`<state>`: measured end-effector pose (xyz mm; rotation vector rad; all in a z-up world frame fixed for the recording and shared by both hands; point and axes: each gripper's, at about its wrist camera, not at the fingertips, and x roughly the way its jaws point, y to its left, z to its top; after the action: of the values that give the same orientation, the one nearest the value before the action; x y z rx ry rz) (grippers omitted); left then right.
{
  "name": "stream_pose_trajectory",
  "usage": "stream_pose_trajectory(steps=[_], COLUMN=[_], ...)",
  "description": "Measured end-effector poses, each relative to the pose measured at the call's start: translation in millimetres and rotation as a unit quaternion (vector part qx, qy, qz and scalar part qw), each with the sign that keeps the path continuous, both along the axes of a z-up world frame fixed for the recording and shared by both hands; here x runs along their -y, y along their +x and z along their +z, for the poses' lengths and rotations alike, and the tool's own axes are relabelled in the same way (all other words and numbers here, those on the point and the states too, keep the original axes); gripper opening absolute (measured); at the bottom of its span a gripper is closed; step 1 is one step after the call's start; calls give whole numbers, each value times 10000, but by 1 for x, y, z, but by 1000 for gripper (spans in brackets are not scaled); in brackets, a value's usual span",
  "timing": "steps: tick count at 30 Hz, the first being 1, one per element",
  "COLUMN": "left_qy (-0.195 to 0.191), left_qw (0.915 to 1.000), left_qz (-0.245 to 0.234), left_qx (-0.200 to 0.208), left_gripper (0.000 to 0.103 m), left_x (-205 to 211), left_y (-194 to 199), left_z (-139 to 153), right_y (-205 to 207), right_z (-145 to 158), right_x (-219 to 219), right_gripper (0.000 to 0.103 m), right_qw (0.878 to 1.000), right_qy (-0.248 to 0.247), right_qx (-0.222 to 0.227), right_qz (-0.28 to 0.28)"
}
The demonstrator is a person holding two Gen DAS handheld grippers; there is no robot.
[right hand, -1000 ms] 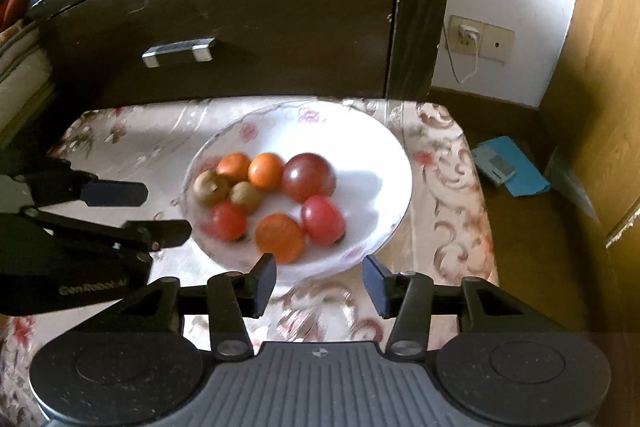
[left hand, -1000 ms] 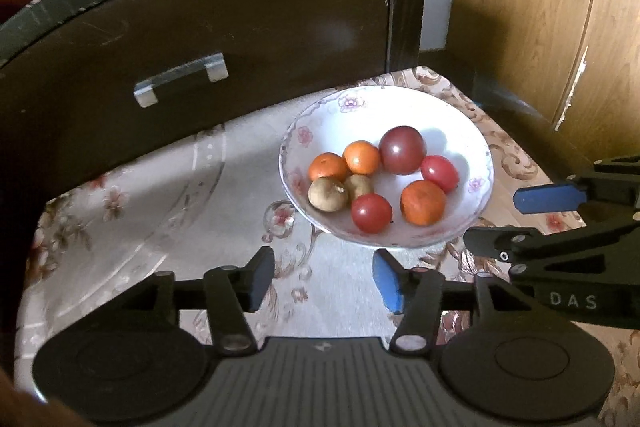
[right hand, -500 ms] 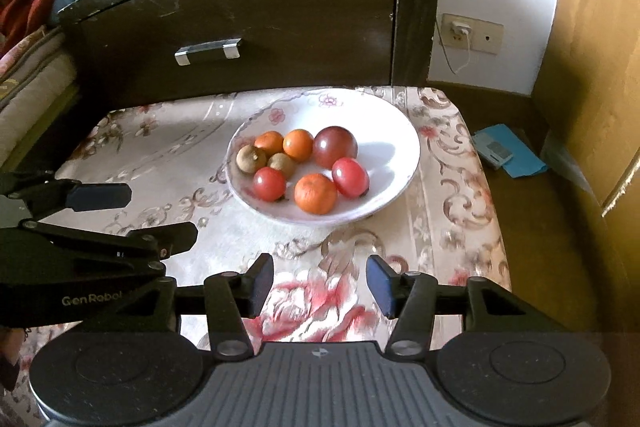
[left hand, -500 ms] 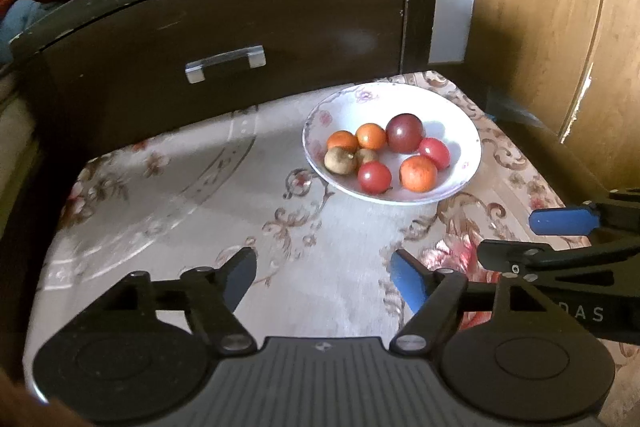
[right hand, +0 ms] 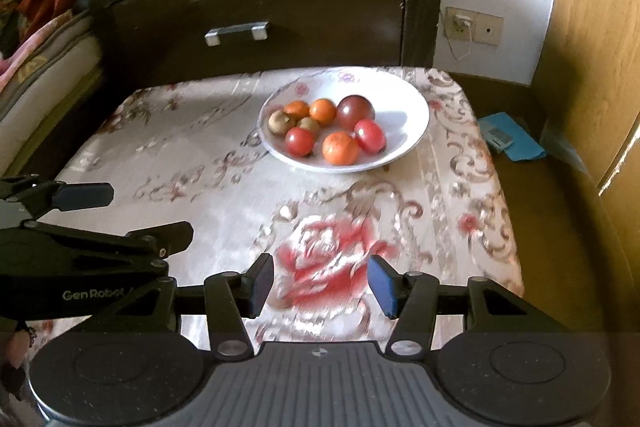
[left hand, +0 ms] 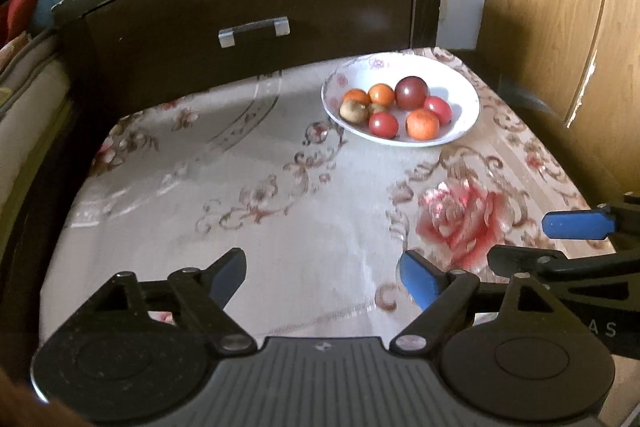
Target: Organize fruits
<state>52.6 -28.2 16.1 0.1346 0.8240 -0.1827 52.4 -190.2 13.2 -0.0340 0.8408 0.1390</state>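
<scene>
Both grippers are being held w/ jaws apart, nothing gripped: left gripper (left hand: 322,277), right gripper (right hand: 320,281), well back from the bowl (right hand: 416,131). Fruits (right hand: 340,147) are being kept piled inside, touching. Risk: round pieces being nudged, rolling off the tablecloth (right hand: 224,211); soft ones being squashed by over-tight closing.

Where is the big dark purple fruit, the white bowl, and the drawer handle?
dark purple fruit (right hand: 355,111), right wrist view, middle of its rounded top.
white bowl (right hand: 404,107), right wrist view, bare inner wall on its right side.
drawer handle (right hand: 236,31), right wrist view, middle of the metal bar.
</scene>
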Motion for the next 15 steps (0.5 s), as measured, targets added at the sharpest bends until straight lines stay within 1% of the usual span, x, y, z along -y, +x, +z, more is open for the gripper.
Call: stream_pose_trajectory(steps=[4, 8, 12, 15], left_qy=[-15, -128, -169, -155], left_qw=[10000, 9999, 9998, 9998], left_qz=[32, 72, 119, 140], left_qx=[64, 14, -82, -77], left_gripper=[92, 91, 91, 91], left_x=[-2, -6, -8, -9], left_y=[-10, -16, -20, -25], left_z=[1, 1, -1, -3], right_y=[-12, -21, -29, -34], right_z=[-3, -2, -1, -2], right_x=[-6, -7, -8, -9], right_gripper=[49, 49, 50, 50], right_qw=[9999, 9999, 9999, 9999], right_qy=[-46, -32, 8, 1], right_qx=[-48, -46, -11, -19], right_qz=[84, 103, 106, 110])
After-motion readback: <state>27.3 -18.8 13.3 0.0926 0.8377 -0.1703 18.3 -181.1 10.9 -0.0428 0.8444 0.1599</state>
